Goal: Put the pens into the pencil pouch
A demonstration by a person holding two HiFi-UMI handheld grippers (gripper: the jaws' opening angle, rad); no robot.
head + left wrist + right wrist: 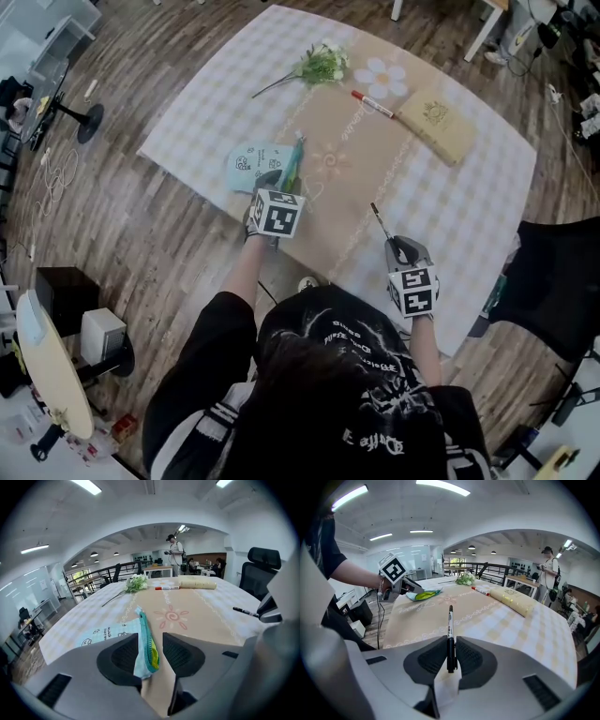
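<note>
**Spotter:** Nearest first. What have you got?

**Operator:** Lower right of the head view, my right claw is clamped on the black pen. It's pinched near the tail, with most of the barrel sticking out ahead. That's my worry: it's a long lever in a short grip, so a nudge against fabric could swivel it or pull it loose.

**Spotter:** And the left?

**Operator:** Centre-left, my left claw sits astride the pencil pouch, jaws apart, with the green zipper edge standing between them. The edge leans on one pad, and I can see the desk past the other, so nothing is pinched. If I bring the pen over now, I reckon the mouth flops shut or the pouch skids along the desk.

**Spotter:** Further out?

**Operator:** Upper middle, a red pen lies just beside a tan notebook, well apart from the pouch. A careless grab there could catch the notebook's edge instead.
</note>
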